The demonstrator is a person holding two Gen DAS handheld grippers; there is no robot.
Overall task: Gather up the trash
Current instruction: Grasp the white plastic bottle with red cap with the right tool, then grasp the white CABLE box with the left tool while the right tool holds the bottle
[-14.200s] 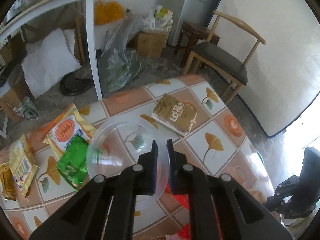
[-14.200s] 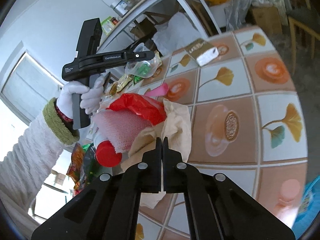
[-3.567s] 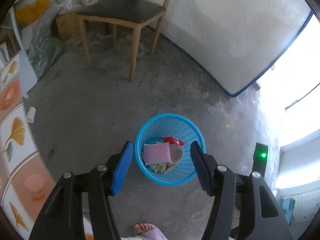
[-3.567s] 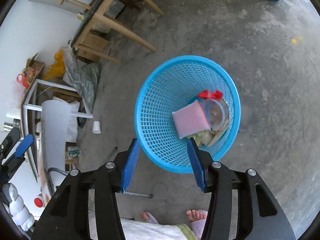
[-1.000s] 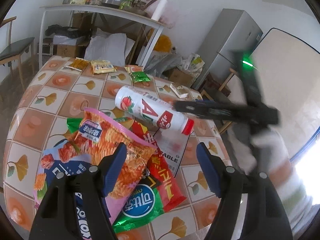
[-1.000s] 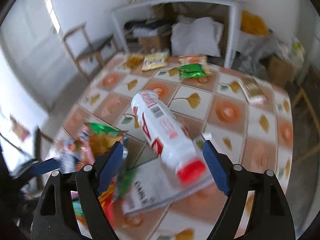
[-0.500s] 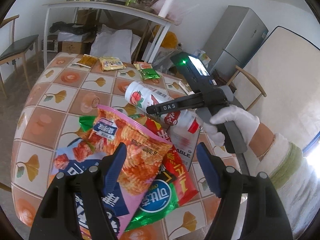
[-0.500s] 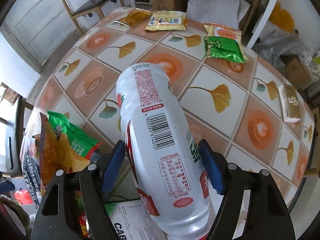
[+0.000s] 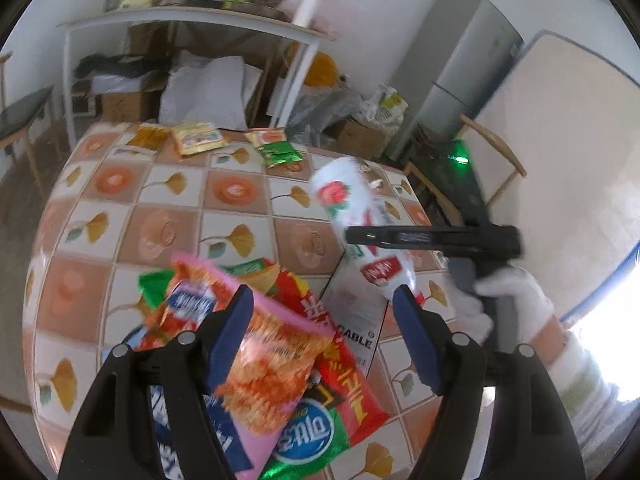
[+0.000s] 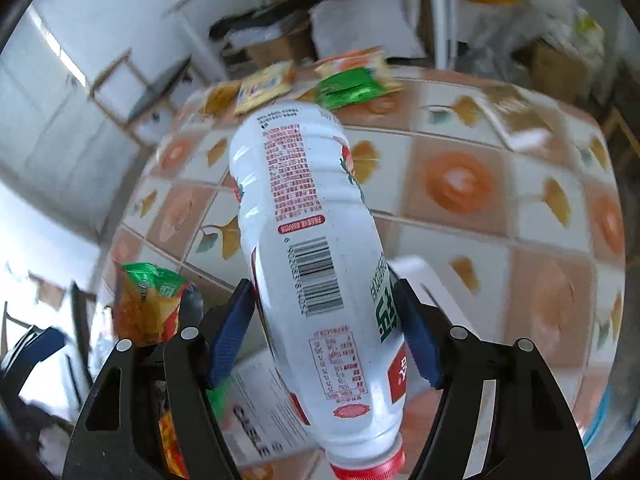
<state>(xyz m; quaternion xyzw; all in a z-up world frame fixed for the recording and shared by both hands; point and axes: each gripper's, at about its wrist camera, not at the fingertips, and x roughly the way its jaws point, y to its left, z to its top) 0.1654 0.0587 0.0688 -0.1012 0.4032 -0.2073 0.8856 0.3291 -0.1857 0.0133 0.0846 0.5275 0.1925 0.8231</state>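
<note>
**Nearly a grip: bottle between the right tongs, most trash still out**

Right now the right tongs (image 10: pixel 324 328) straddle the white bottle (image 10: pixel 316 264), which lies tilted over a white sheet (image 9: pixel 356 312) near the right edge of the tabletop (image 9: pixel 132 200), red cap toward the camera. Their jaws are closing, with the bottle between them. The blue pads look to be at its sides or just touching; I cannot tell whether they press yet, so I judge the grasp as begun, not secured.

The left tongs (image 9: pixel 324 332) are spread wide and hold nothing. They hover over a heap of snack bags (image 9: pixel 260 360) at the near edge, the orange-and-pink one on top.

As for progress, plenty is left on view. Besides the bottle and the near heap, several small packets (image 9: pixel 196 138) lie at the far side, a green one (image 9: pixel 280 152) among them. No bin shows in either view, so what has been collected cannot be read here. The bottle seems to be the item in hand; the bags and the far packets would follow.
</note>
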